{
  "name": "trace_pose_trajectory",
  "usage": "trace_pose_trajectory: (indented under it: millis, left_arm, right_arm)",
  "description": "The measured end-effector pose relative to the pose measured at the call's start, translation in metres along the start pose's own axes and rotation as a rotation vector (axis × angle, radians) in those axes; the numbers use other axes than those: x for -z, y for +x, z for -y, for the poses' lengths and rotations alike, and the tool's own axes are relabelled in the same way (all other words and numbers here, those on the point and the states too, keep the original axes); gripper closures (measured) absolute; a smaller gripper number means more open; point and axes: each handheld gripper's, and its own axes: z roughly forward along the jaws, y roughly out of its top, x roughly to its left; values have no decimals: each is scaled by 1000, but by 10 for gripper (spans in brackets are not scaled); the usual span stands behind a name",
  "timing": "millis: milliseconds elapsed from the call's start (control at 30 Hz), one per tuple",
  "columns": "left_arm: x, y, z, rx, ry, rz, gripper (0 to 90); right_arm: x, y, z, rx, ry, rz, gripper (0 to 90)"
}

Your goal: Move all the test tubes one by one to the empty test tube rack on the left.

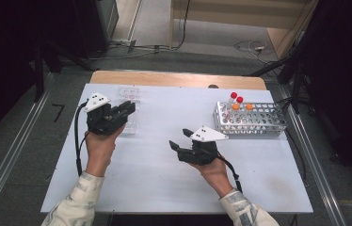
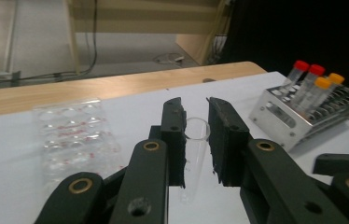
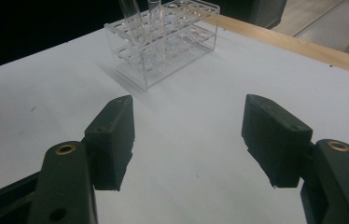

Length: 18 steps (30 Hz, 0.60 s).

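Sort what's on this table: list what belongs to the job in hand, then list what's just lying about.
In the job:
left gripper, shut on the clear tube
clear rack, just behind that gripper
right gripper, open, nothing between its jaws

Lying about:
metal rack
capped tubes standing in it

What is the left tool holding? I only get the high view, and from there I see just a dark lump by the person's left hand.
Observer: The left tool is shut on a clear, open-mouthed test tube.
Operator: And the right one?
Observer: The right tool is open, with nothing between its pads.
Operator: What does it face?
Observer: A clear plastic rack with clear tubes standing in it.
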Motion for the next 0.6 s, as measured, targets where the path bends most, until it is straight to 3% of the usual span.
trace_pose_trajectory:
  millis: [167,433,600]
  left_arm:
    - [-3,10,0,5,5,-39,776]
    - [-1,20,-6,12,-26,-92,776]
    - [-3,22,-5,-12,-22,-132,776]
  right_arm:
    - [2,-4,0,-13,-6,9,296]
    - [2,-11,1,-49,21,26,215]
    - [3,-12,1,-57,15,28,211]
